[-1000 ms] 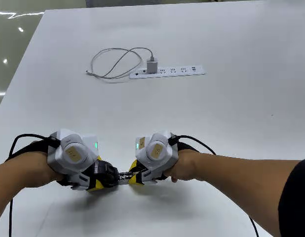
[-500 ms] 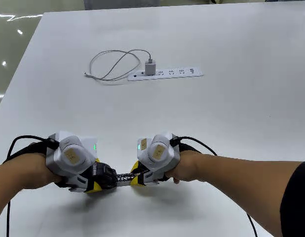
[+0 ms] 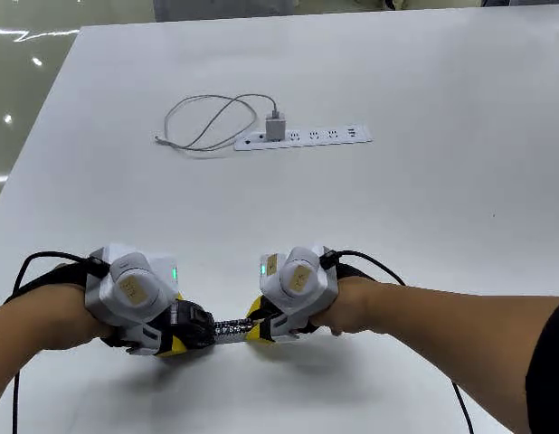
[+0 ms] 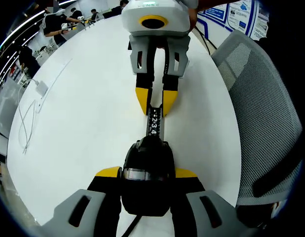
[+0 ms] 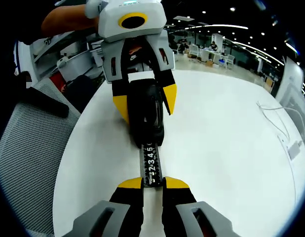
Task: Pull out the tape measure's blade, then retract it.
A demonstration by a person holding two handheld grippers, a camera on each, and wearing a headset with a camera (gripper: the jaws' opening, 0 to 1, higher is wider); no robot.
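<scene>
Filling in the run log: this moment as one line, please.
left gripper: shut on black tape measure case | right gripper: shut on end of black numbered blade | extension: short stretch out, straight between grippers

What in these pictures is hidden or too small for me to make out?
- The end hook of the blade: right gripper view, clamped between the fingers of the right gripper.
- The sides of the tape measure case: left gripper view, covered by the fingers of the left gripper.
- The blade's numbers: head view, too small to read.
- Markings on the power strip: head view, too small.
</scene>
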